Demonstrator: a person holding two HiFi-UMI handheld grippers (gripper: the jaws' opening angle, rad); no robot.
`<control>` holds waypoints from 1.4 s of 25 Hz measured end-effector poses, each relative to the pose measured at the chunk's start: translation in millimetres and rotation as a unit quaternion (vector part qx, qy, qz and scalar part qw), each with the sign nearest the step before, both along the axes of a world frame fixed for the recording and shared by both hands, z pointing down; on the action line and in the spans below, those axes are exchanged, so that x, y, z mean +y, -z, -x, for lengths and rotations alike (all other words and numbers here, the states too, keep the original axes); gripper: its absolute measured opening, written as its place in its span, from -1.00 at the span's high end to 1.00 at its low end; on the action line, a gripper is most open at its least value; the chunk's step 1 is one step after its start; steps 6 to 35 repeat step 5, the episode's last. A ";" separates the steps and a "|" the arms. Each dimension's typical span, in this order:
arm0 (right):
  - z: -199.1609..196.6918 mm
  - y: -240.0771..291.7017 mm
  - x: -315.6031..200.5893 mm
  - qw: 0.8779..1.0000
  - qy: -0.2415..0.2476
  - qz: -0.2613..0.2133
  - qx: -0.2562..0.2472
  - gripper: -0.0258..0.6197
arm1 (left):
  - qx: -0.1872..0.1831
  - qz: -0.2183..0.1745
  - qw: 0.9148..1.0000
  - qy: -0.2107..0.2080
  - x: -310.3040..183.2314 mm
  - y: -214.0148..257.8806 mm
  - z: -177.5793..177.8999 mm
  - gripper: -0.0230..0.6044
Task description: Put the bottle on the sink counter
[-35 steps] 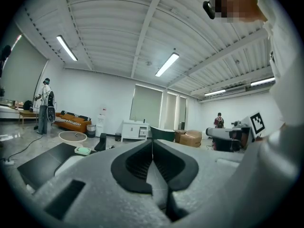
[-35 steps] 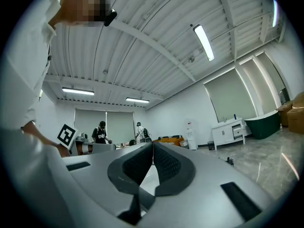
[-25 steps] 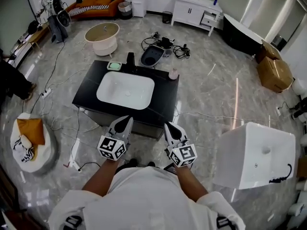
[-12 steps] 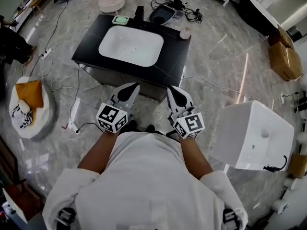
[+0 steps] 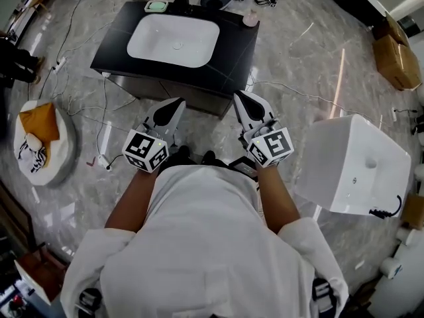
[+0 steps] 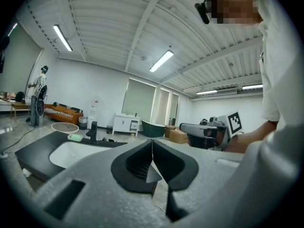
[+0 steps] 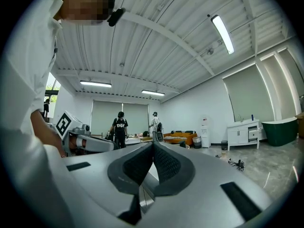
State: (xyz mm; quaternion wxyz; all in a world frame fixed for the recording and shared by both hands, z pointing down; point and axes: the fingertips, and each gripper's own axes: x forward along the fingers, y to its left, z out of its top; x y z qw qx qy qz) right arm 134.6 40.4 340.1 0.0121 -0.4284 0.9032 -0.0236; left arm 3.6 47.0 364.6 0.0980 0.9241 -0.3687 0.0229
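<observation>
Pink bottle (image 5: 250, 20) stands at the counter's (image 5: 232, 58) far right corner; left gripper (image 5: 171, 108) and right gripper (image 5: 245, 105) are both closed, empty.

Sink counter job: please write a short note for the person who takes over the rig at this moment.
Left gripper: jaws shut, nothing between them, held in front of the body, short of the counter.
Right gripper: jaws shut, empty, level with the left one.
Bottle: small and pinkish, on the far right corner of the sink counter, right of the basin.
Done: the bottle already appears to be on the counter.
Left: probably nothing; no other bottle is in view.
</observation>
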 end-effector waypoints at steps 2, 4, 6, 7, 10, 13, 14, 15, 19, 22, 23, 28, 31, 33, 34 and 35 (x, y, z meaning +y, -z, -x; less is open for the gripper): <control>-3.5 -3.0 -2.4 1.000 0.002 0.003 -0.001 0.87 | -0.001 0.000 1.000 0.003 -0.2 -1.7 -0.2 0.88; -5.9 -6.0 -4.2 1.000 0.005 0.006 -0.002 0.87 | -0.001 0.003 1.000 0.006 0.1 -4.7 -0.9 0.87; -7.1 -7.5 -5.0 1.000 0.007 0.007 -0.003 0.87 | -0.002 0.004 1.000 0.007 0.3 -6.3 -1.4 0.87; -7.1 -7.5 -5.0 1.000 0.007 0.007 -0.003 0.87 | -0.002 0.004 1.000 0.007 0.3 -6.3 -1.4 0.87; -7.1 -7.5 -5.0 1.000 0.007 0.007 -0.003 0.87 | -0.002 0.004 1.000 0.007 0.3 -6.3 -1.4 0.87; -7.1 -7.5 -5.0 1.000 0.007 0.007 -0.003 0.87 | -0.002 0.004 1.000 0.007 0.3 -6.3 -1.4 0.87; -7.1 -7.5 -5.0 1.000 0.007 0.007 -0.003 0.87 | -0.002 0.004 1.000 0.007 0.3 -6.3 -1.4 0.87; -7.1 -7.5 -5.0 1.000 0.007 0.007 -0.003 0.87 | -0.002 0.004 1.000 0.007 0.3 -6.3 -1.4 0.87; -7.1 -7.5 -5.0 1.000 0.007 0.007 -0.003 0.87 | -0.002 0.004 1.000 0.007 0.3 -6.3 -1.4 0.87; -7.1 -7.5 -5.0 1.000 0.007 0.007 -0.003 0.87 | -0.002 0.004 1.000 0.007 0.3 -6.3 -1.4 0.87; -7.1 -7.5 -5.0 1.000 0.007 0.007 -0.003 0.87 | -0.002 0.004 1.000 0.007 0.3 -6.3 -1.4 0.87; -7.1 -7.5 -5.0 1.000 0.007 0.007 -0.003 0.87 | -0.002 0.004 1.000 0.007 0.3 -6.3 -1.4 0.87; -7.1 -7.5 -5.0 1.000 0.007 0.007 -0.003 0.87 | -0.002 0.004 1.000 0.007 0.3 -6.3 -1.4 0.87; -7.1 -7.5 -5.0 1.000 0.007 0.007 -0.003 0.87 | -0.002 0.004 1.000 0.007 0.3 -6.3 -1.4 0.87; -7.1 -7.5 -5.0 1.000 0.007 0.007 -0.003 0.87 | -0.002 0.004 1.000 0.007 0.3 -6.3 -1.4 0.87; -7.1 -7.5 -5.0 1.000 0.007 0.007 -0.003 0.87 | -0.002 0.004 1.000 0.007 0.3 -6.3 -1.4 0.87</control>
